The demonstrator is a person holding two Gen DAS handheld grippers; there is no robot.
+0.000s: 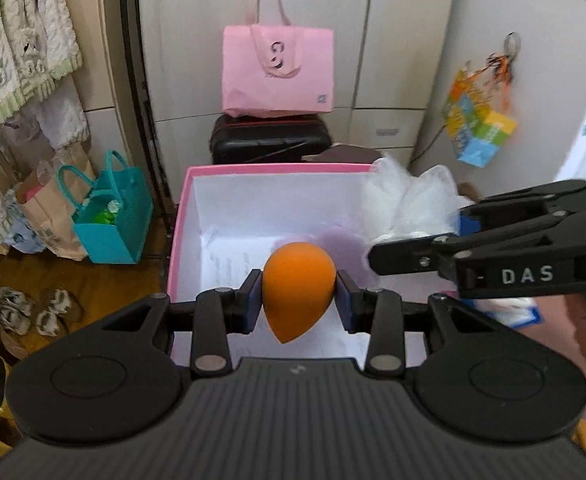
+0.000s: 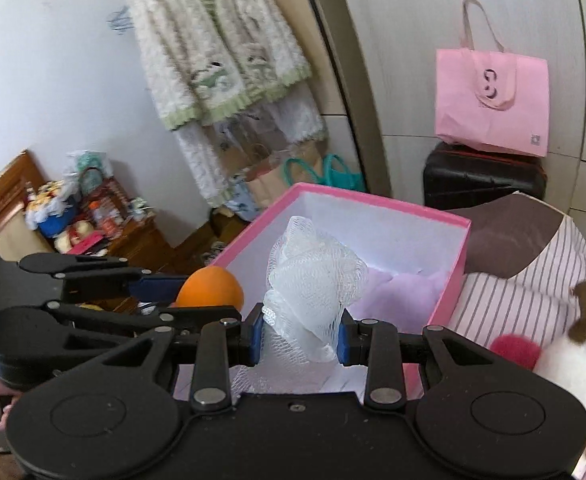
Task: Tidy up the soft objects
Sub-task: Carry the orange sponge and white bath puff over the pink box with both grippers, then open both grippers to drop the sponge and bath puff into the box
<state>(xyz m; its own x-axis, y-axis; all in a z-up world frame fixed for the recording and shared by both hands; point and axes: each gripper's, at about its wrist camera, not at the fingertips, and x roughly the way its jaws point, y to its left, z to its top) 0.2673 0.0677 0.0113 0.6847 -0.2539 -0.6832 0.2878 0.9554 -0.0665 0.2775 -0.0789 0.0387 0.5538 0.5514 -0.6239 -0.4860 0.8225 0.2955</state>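
Observation:
My left gripper [image 1: 299, 300] is shut on an orange teardrop sponge [image 1: 297, 290] and holds it above the near end of a pink box with a white inside [image 1: 181, 208]. My right gripper [image 2: 300, 338] is shut on a white mesh bath pouf [image 2: 313, 280] over the same box [image 2: 453, 280]. A lilac soft item [image 2: 397, 292] lies in the box bottom. In the left wrist view the right gripper [image 1: 453, 236] reaches in from the right with the pouf [image 1: 409, 200]. In the right wrist view the left gripper [image 2: 165, 292] and the sponge [image 2: 211, 286] are at left.
A pink tote bag [image 1: 279, 76] sits on a black suitcase [image 1: 269, 140] behind the box. A teal bag [image 1: 113, 216] and paper bags stand on the wood floor at left. A striped bedspread [image 2: 513, 300] with a red fluffy item [image 2: 513, 352] and a plush toy [image 2: 573, 356] lies to the right.

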